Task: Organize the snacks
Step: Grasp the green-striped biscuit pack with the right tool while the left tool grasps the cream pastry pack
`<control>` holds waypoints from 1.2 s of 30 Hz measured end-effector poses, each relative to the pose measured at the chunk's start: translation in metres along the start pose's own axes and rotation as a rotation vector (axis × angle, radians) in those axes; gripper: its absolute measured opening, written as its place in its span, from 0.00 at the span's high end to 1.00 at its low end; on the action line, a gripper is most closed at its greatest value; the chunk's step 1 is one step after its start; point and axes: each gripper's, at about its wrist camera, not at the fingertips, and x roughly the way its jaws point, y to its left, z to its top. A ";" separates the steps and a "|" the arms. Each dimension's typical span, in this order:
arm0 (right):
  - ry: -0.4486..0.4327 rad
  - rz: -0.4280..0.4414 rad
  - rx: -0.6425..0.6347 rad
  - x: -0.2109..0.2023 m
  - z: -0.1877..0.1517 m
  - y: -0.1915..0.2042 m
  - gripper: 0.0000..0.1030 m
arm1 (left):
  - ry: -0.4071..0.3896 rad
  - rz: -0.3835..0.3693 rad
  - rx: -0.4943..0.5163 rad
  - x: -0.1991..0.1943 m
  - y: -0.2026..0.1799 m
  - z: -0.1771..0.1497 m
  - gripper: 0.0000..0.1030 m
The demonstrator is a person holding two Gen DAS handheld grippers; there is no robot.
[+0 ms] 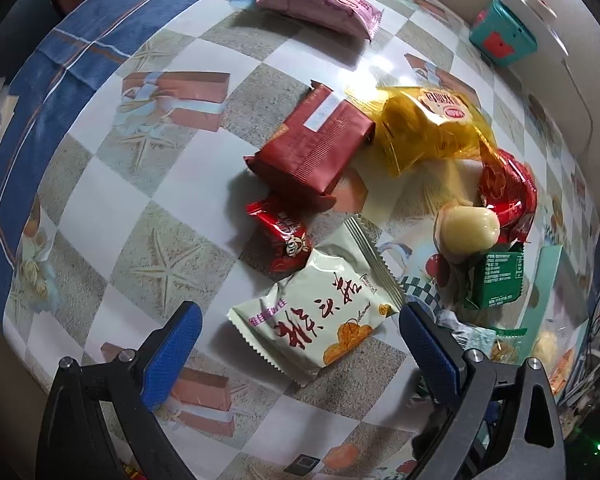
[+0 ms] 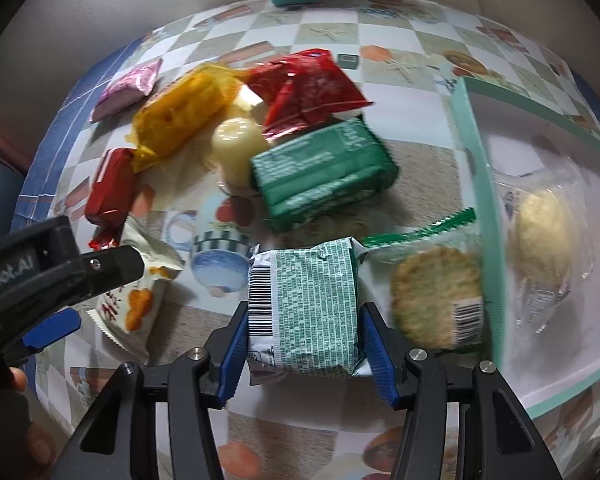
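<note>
My right gripper (image 2: 305, 320) is shut on a green-and-white printed snack pack (image 2: 308, 308), held above the table beside a mint-rimmed tray (image 2: 472, 152). My left gripper (image 1: 300, 340) is open around a cream pack with red script (image 1: 320, 316); it also shows in the right wrist view (image 2: 136, 300). The loose pile holds a dark red pack (image 1: 316, 144), a yellow bag (image 1: 428, 128), a small red pack (image 1: 284, 236), a pale jelly cup (image 1: 468, 228), a green pack (image 2: 324, 172) and a red pouch (image 2: 312, 88).
A pink pack (image 1: 320, 4) lies far off. A teal box (image 1: 500, 36) stands at the table's back by the wall. The tray holds wrapped pastries (image 2: 540, 232). A round cracker pack (image 2: 440, 296) lies against the tray rim. The left gripper's body (image 2: 40, 276) is at left.
</note>
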 end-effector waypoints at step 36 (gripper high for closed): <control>0.019 0.009 0.001 0.000 0.001 -0.004 0.45 | -0.024 0.065 0.124 0.018 -0.049 -0.020 0.21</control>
